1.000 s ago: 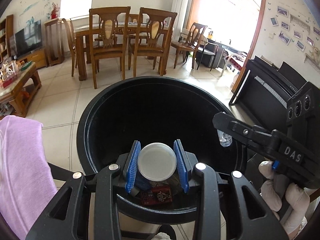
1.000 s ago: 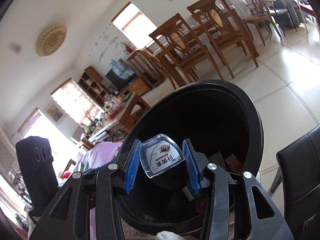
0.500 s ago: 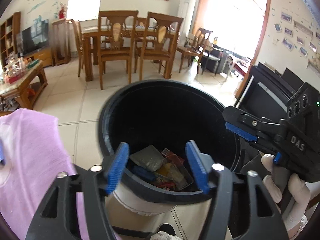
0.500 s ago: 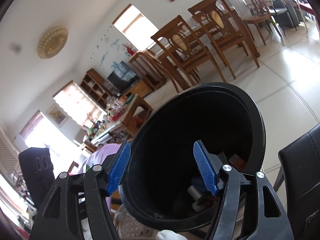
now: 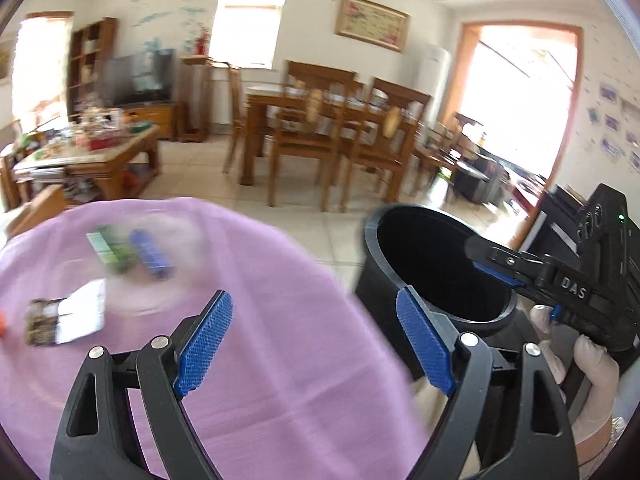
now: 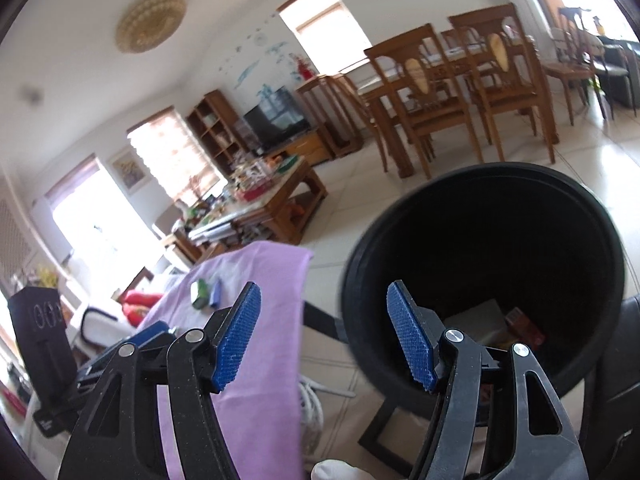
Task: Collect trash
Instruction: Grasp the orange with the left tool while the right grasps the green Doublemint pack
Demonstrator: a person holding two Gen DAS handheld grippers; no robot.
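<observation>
My left gripper (image 5: 316, 344) is open and empty above the purple cloth (image 5: 260, 360), left of the black trash bin (image 5: 436, 280). On the cloth lie a green packet (image 5: 110, 250), a blue packet (image 5: 152, 254) and a white wrapper (image 5: 66, 318), all blurred. My right gripper (image 6: 324, 340) is open and empty at the bin's (image 6: 480, 264) left rim. Trash (image 6: 496, 320) lies at the bin's bottom. The green packet (image 6: 199, 290) and blue packet (image 6: 216, 292) also show in the right wrist view. The right gripper's side shows in the left wrist view, over the bin.
A black chair (image 6: 620, 380) stands right of the bin. A cluttered wooden coffee table (image 5: 88, 156) stands beyond the cloth. A dining table with chairs (image 5: 328, 128) stands further back on the tiled floor. A black piano (image 5: 560, 216) is at the right.
Both grippers opened and dropped a white lid and a clear packet into the bin. The left gripper then swung left over the purple cloth; the right drew back to the bin's left rim.
</observation>
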